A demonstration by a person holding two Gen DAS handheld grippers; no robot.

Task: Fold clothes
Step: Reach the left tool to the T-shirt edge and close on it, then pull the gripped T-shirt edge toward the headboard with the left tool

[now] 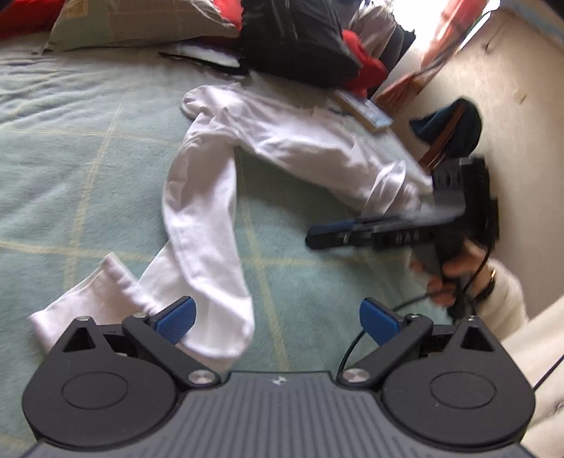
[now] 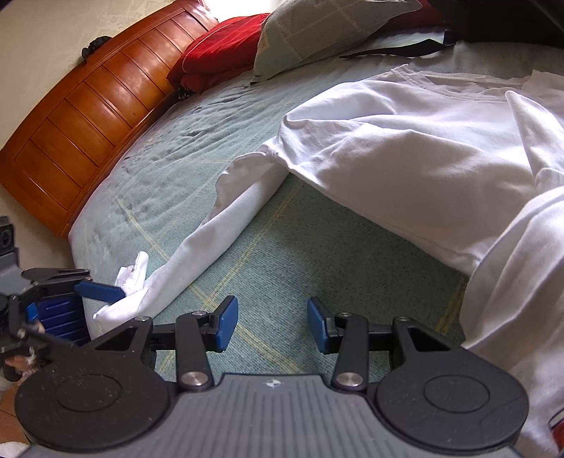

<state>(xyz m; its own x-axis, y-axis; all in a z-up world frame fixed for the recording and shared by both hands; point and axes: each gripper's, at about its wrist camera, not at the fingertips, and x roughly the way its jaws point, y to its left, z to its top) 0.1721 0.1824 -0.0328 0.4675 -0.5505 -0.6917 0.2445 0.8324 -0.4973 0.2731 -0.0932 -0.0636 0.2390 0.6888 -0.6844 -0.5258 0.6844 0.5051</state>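
Observation:
A white long-sleeved shirt (image 1: pixel 282 134) (image 2: pixel 405 151) lies spread on the green bedspread (image 1: pixel 70 158) (image 2: pixel 299 246). One sleeve (image 1: pixel 201 211) (image 2: pixel 229 211) runs from the shirt toward me and ends in a crumpled cuff (image 1: pixel 81 299) (image 2: pixel 132 274). My left gripper (image 1: pixel 280 322) (image 2: pixel 102 291) is open wide. Its left pad (image 1: pixel 179 320) rests at the sleeve near the cuff, and nothing is pinched. My right gripper (image 2: pixel 273 326) (image 1: pixel 313 239) hangs open over bare bedspread, beside the shirt's lower hem, with nothing between its fingers. A hand (image 1: pixel 444 278) holds it.
A pale pillow (image 1: pixel 141 24) (image 2: pixel 335 31), red cloth (image 2: pixel 218 60) and a black garment (image 1: pixel 299 42) are piled at the head of the bed. A wooden headboard (image 2: pixel 88 123) runs along the left. A dark bag with a brown strap (image 1: pixel 451 130) hangs on the wall.

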